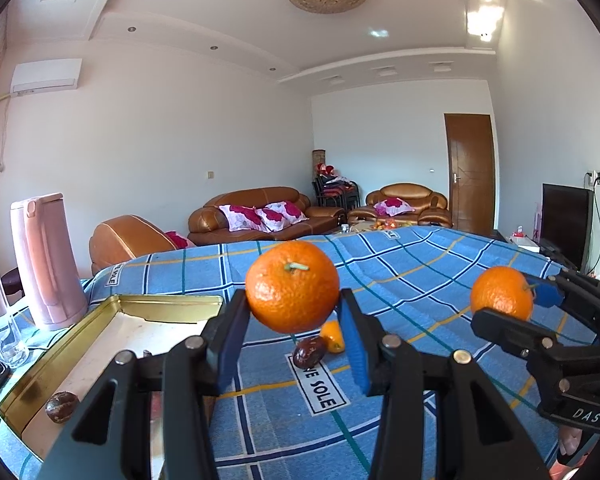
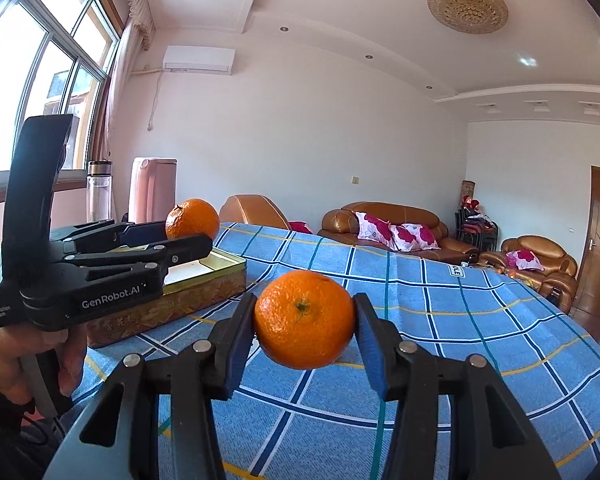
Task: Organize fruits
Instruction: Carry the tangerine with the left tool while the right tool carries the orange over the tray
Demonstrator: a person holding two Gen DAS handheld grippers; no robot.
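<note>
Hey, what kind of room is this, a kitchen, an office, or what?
Most likely a home living room: brown leather sofas with floral cushions, a television by the wall, and a table under a blue checked cloth.

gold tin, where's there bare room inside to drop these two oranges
The gold tin's pale floor is bare from its far rim to mid-tray; only a brown date sits at the near corner. Outside the tin, the cloth under the left tool is crowded by a date and a small orange fruit.
</note>
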